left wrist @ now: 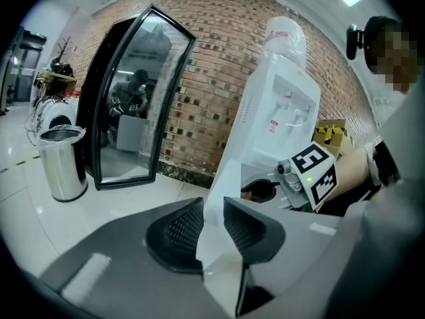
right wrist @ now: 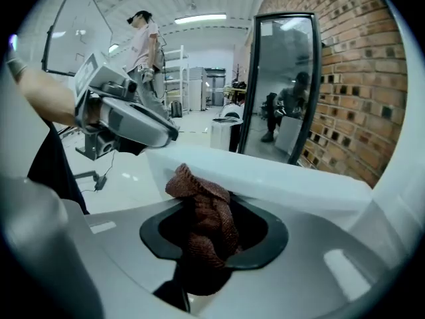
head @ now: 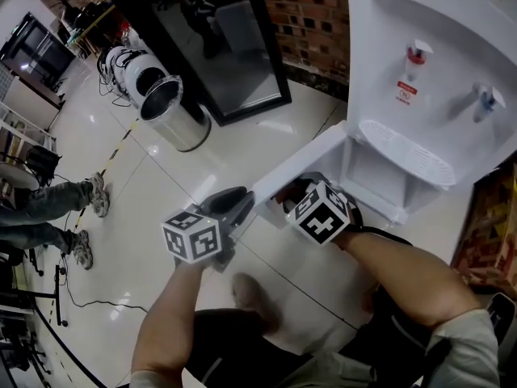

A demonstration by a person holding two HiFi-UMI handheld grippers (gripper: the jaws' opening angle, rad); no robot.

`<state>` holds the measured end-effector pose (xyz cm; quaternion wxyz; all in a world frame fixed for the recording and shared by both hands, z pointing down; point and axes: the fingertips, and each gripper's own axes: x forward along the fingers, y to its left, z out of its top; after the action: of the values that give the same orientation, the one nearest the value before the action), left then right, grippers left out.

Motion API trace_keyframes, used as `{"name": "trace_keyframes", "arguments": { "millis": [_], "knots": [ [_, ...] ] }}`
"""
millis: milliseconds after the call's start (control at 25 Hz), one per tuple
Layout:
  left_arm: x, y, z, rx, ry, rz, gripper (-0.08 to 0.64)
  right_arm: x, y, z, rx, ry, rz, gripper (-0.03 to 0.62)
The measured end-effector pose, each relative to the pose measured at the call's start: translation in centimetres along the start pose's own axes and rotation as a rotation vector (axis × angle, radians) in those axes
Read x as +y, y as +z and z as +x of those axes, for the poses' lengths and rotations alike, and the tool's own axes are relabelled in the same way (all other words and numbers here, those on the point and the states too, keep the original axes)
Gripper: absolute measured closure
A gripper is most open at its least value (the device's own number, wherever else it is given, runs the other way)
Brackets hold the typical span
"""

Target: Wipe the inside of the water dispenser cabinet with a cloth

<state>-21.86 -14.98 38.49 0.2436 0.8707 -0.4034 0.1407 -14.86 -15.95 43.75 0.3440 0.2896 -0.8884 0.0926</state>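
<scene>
Your left gripper (left wrist: 212,226) is clamped on the free edge of the white plastic cabinet door (left wrist: 224,190), with a ribbed pad on each face of the panel. The door stands swung open from the white water dispenser (head: 420,79).

Your right gripper (right wrist: 212,230) is closed on the reddish-brown knitted cloth (right wrist: 202,214). It's bunched between the jaws, with one fold poking out ahead of them. That fold touches the door panel near its edge, close to where the left gripper bites.

In the head view the right gripper sits at the door's inner side, just in front of the open lower cabinet compartment (head: 376,180) and outside it.

A round steel bin (head: 172,113) and a black-framed mirror (head: 212,47) stand well apart at that view's left, on the glossy tile floor (head: 137,200).
</scene>
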Motion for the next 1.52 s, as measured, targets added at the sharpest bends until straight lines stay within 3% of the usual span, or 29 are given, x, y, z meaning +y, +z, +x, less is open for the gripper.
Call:
{"name": "trace_keyframes", "arguments": {
  "millis": [320, 480, 840, 1080, 1320, 1520],
  "knots": [
    [0.1, 0.1, 0.1, 0.000, -0.002, 0.005, 0.466, -4.3, -0.9, 0.0, -0.017, -0.105, 0.160, 0.442],
    [0.2, 0.1, 0.1, 0.000, 0.005, 0.004, 0.466, -6.2, -1.4, -0.5, -0.020, -0.166, 0.176, 0.442],
    [-0.3, -0.1, 0.1, 0.009, -0.006, 0.020, 0.466, -14.8, -4.7, -3.8, -0.067, -0.413, 0.359, 0.443],
    [-0.1, -0.1, 0.2, 0.009, -0.008, 0.026, 0.466, -15.3, -5.9, -5.7, -0.093, -0.457, 0.384, 0.448],
    [0.0, 0.0, 0.2, 0.006, -0.003, 0.026, 0.466, -16.4, -7.7, -6.0, -0.057, -0.506, 0.422, 0.449],
    [-0.4, -0.2, 0.2, 0.006, -0.004, 0.024, 0.466, -17.9, -8.8, -5.4, -0.046, -0.538, 0.391, 0.449]
  ]
}}
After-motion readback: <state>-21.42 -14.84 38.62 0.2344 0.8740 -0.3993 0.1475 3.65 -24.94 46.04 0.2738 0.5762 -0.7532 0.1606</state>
